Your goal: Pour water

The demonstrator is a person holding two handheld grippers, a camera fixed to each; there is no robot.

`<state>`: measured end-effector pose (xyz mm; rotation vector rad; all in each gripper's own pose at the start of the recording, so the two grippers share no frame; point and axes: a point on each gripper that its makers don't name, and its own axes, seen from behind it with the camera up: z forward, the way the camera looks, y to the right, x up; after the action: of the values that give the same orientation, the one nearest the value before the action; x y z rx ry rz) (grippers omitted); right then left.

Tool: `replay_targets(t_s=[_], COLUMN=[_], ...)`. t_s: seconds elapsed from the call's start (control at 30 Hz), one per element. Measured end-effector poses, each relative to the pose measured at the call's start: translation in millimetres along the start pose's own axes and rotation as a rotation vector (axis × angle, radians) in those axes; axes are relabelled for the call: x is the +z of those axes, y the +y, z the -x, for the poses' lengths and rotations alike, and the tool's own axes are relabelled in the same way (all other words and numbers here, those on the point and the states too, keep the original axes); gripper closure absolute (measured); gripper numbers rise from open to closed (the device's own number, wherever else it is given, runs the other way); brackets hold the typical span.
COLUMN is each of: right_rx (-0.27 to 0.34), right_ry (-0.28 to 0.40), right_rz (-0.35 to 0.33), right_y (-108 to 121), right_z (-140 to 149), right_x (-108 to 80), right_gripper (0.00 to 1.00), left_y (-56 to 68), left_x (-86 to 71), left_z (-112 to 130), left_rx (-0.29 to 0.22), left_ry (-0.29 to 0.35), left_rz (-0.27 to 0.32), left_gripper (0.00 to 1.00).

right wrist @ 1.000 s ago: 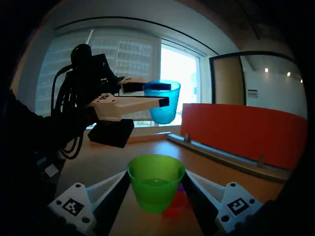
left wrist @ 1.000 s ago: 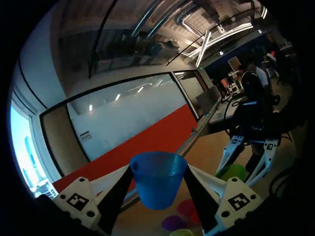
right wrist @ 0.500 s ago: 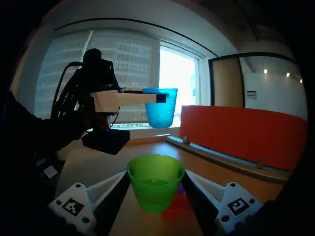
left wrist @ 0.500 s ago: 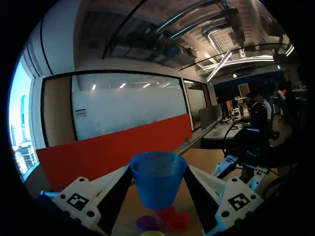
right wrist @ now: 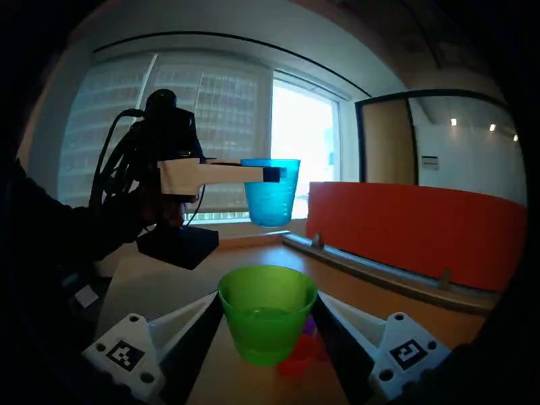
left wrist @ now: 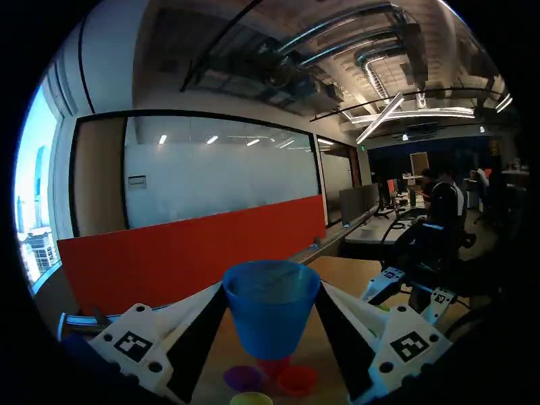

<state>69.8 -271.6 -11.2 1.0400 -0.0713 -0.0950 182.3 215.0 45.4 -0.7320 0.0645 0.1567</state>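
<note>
Blue cup (left wrist: 271, 317) sits upright, clamped between both fingers of my left tool (left wrist: 270, 291), held up above the bench (right wrist: 169, 283). Green cup (right wrist: 268, 317), with some water in it, is clamped in my right tool (right wrist: 268, 298), lower than the blue one and apart from it.

Blown-out window (right wrist: 304, 152) backlights foreground into silhouette; strip lights (left wrist: 379, 120) on dim ceiling (left wrist: 270, 54); fisheye-bent edges.
</note>
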Motion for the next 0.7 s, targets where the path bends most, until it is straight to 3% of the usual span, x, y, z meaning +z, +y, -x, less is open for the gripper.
replay_targets(t_s=[0.3,0.7], right_rx=[0.007,0.012], right_ry=[-0.008,-0.049], right_rz=[0.006,0.011], right_y=[2.2,8.9], right_z=[-1.9,1.1], right_x=[-2.2,-7.0], right_gripper=[0.10,0.10], left_y=[-1.0,-2.7], left_x=[-5.0,-12.6], left_z=[19.0,54.5], left_rx=[-0.039,-0.051], left_ry=[-0.059,-0.168], left_rz=[0.015,0.035], left_gripper=[0.14,0.13])
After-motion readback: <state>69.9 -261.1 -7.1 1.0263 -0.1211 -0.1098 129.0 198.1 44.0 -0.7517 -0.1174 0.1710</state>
